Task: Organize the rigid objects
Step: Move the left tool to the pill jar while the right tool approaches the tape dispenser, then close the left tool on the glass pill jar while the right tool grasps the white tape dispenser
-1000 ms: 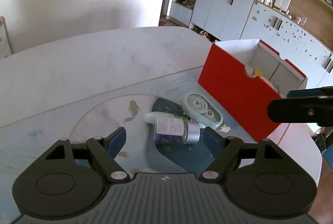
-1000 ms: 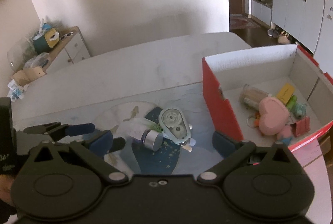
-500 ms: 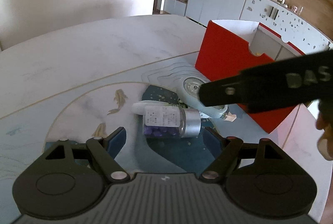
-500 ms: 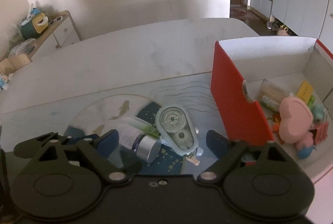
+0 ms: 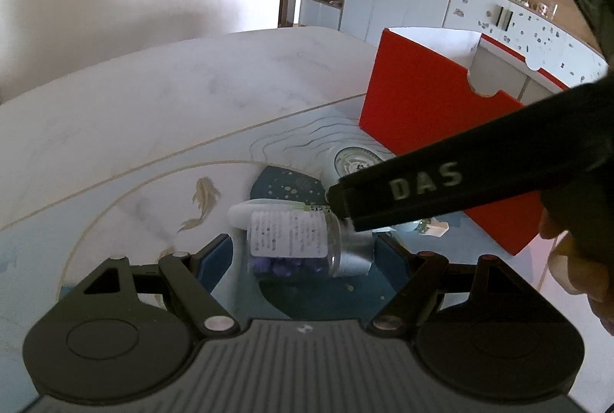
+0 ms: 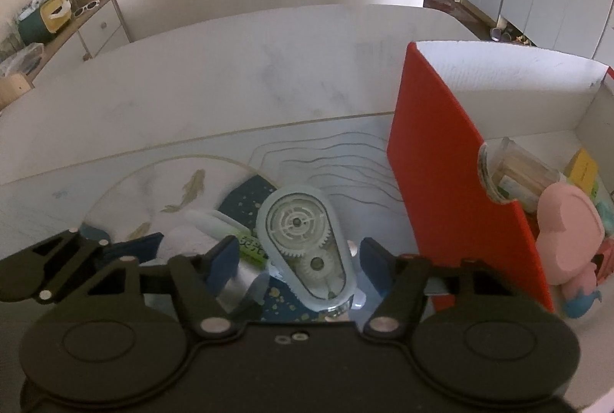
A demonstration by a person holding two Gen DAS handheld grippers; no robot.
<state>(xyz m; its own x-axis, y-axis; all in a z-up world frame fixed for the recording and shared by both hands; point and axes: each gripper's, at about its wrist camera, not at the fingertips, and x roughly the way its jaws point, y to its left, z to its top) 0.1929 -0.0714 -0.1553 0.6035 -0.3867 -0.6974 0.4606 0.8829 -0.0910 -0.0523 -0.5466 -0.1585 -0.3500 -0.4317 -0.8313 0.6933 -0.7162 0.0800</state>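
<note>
Left wrist view. The left hand-held gripper [image 5: 303, 252] is spread wide and grips nothing; the bottle [image 5: 295, 244] lies on its side between the two pads, touching neither, on the surface [image 5: 153, 114]. A white tube [image 5: 245, 213] lies just behind the bottle. The right hand-held gripper [image 5: 345, 206] crosses in from the right, its tip just over the bottle's silver cap. The red box [image 5: 429, 114] stands ahead and to the right. Risk: both hand-held grippers work in the same small space, so a finger of one may strike the other or knock the bottle, which, being round, would probably roll out from between the pads.

Right wrist view. The right hand-held gripper [image 6: 299, 259] is closing, with the tape dispenser [image 6: 303, 244] between its fingers; the pads do not yet press on it. The bottle's cap sits just beside the left pad, and the tube's green-printed end is near it. The left hand-held gripper [image 6: 126, 252] shows at the left, close by. The box lies to the right, already holding a pink toy [image 6: 568, 229] and a clear tub [image 6: 514, 179]. Risk: the closing left pad may catch the cap or tube along with the dispenser, giving a skewed grip, and the smooth, tapered shell could squeeze out and slip. The box wall is near the right pad, and a swing that way could shove it.
</note>
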